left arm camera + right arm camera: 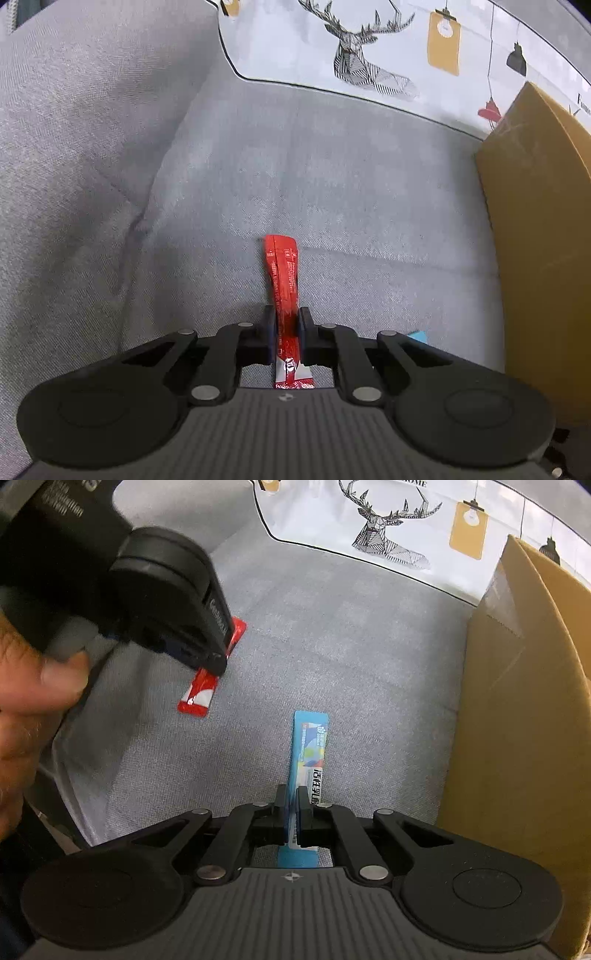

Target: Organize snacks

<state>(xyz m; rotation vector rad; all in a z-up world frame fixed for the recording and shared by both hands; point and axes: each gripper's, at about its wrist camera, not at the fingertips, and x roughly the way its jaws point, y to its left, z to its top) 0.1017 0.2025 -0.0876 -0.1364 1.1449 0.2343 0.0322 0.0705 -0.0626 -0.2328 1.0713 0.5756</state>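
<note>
Both tongs are pinching closed on thin, light, floppy sachets lying mid-sofa cushion: left tongs [287, 321] gripping the red stick [282, 273], right tongs [291, 801] the blue stick [309, 749] (slippery foil, likely), beside the cardboard box [517, 701].

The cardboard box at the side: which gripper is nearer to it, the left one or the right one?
Right. The right gripper, shut on the blue sachet, is beside the cardboard box. The left gripper, shut on the red sachet, is farther away.
</note>
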